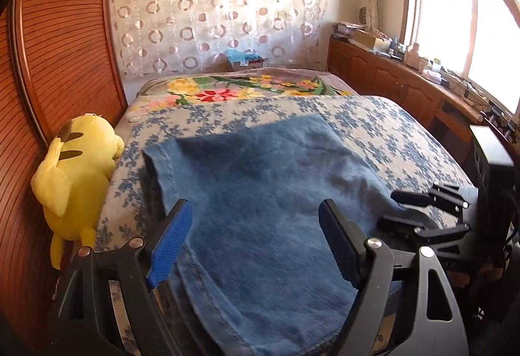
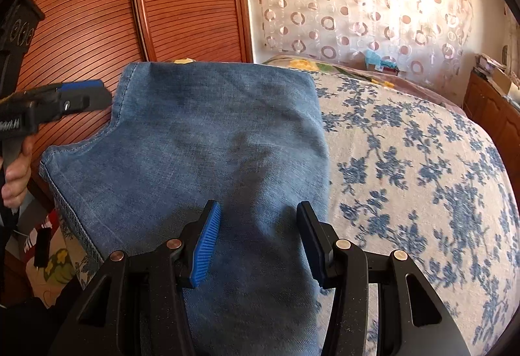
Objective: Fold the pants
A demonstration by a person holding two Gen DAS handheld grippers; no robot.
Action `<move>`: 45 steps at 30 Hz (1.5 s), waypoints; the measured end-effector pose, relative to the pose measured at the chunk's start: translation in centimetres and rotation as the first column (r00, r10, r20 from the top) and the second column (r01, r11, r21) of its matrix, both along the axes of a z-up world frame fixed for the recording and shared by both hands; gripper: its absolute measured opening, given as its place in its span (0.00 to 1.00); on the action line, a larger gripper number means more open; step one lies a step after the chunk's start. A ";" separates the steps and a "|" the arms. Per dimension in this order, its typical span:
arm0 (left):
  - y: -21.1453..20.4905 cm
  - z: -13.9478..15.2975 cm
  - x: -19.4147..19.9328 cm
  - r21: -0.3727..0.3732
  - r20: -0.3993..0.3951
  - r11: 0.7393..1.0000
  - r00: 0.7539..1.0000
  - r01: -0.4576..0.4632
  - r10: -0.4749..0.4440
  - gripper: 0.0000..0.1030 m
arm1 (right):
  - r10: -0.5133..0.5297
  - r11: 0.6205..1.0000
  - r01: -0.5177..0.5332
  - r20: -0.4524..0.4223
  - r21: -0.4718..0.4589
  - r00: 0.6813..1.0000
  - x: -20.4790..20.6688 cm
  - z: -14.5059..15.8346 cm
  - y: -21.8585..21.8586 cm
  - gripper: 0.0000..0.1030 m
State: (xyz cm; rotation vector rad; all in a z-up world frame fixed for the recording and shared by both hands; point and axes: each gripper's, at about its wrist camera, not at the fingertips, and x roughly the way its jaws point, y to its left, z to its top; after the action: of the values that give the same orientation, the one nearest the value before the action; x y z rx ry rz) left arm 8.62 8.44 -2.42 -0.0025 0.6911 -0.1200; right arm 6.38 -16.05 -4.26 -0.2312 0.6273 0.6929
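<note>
1. Both your grippers hover over jeans folded on the bed.
2. Left gripper: jaws wide, empty.
3. Right gripper: jaws half open, gripping nothing.

faded blue pants, blue-flowered bedspread

No readable text, label, brand, number or sign anywhere in either view. Only some pale marks on the black body of the left hand-held gripper, at the left edge of the right wrist view, too small and blurred to read. Also a cardboard box beyond the far end of the bed, with a red and white band on its front, too small to read. On the bedspread and the curtain only printed flowers and rings, no letters.
</note>
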 end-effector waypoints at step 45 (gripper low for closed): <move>0.7 -3.3 -1.4 -0.038 -0.071 0.999 0.997 -0.008 0.005 0.78 | -0.077 0.997 0.080 -0.120 0.023 0.990 -2.8 -0.4 -4.1 0.49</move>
State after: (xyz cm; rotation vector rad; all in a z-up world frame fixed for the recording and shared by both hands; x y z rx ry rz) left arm 7.17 9.13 -5.70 -0.0464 0.7596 -0.1274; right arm 3.54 -20.13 -4.70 -0.1391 0.7362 0.6422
